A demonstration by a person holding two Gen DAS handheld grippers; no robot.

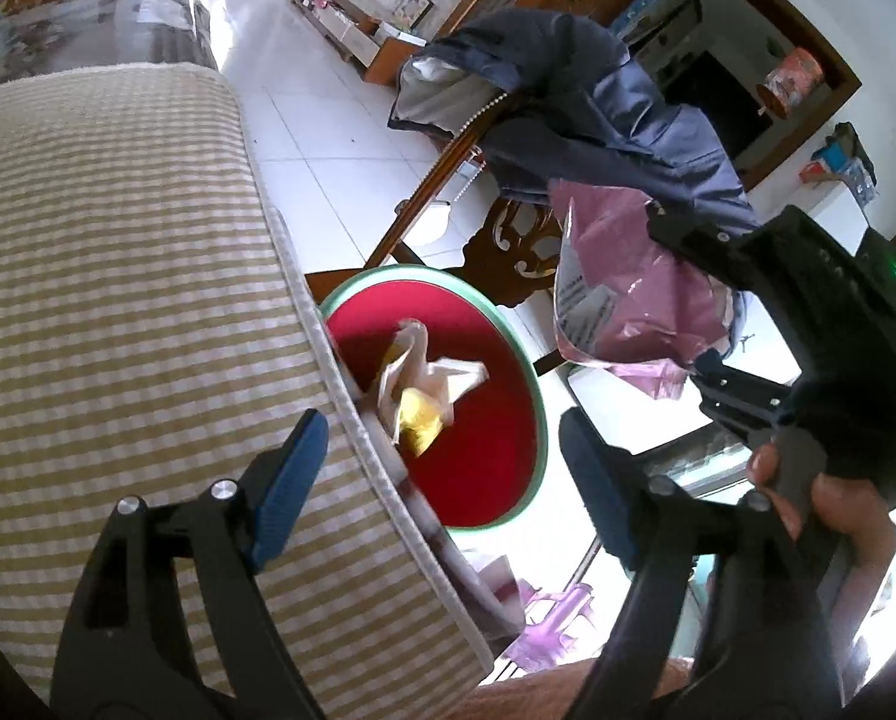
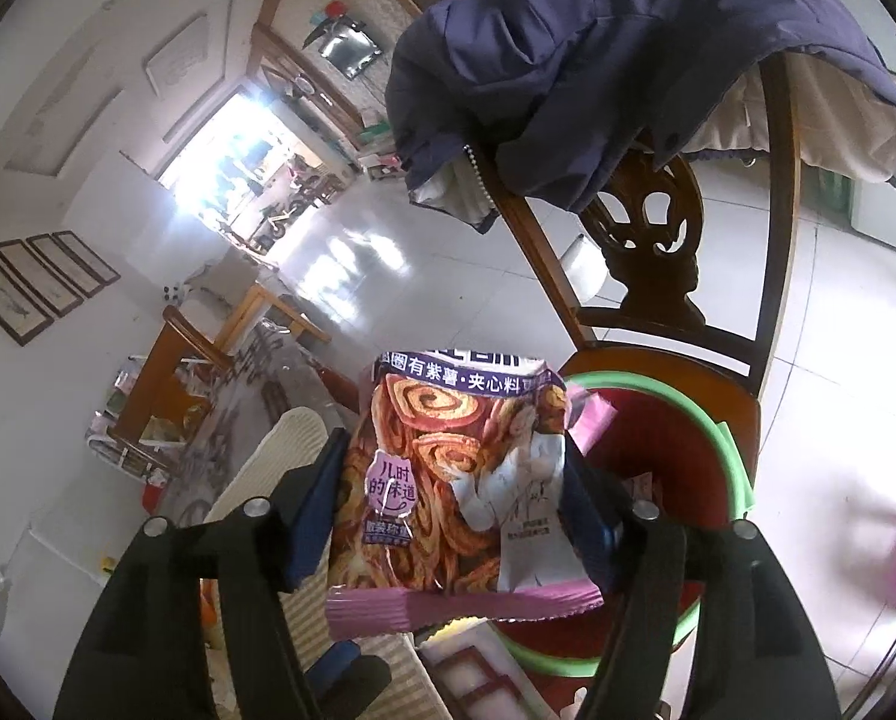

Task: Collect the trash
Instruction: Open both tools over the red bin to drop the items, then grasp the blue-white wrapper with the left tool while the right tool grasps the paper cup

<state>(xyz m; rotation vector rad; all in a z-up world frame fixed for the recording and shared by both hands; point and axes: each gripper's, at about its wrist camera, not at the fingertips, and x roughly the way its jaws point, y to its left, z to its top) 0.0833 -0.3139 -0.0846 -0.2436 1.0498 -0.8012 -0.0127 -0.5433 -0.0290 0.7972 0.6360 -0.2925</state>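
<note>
Left gripper: jaws stand open with nothing between the blue pads. It hangs above the edge of a striped cushion and points down toward a red basin with a green rim, which sits just beside the cushion.

Inside the basin lies a crumpled clear wrapper with a yellow piece in it, resting against the side nearest the cushion.

Right gripper: a purple snack bag printed with spiral pastries stands upright between its two pads. The pads sit close against both sides of the bag; whether they press on it cannot be told from the right wrist view. In the left wrist view the same bag shows its plain purple back, with the right gripper and the person's hand on it, held above and to the right of the basin.

Surroundings: the basin sits on the seat of a carved wooden chair. A dark blue jacket is draped over the chair's back. The floor is white tile. Framed pictures hang on the far wall in the right wrist view.
</note>
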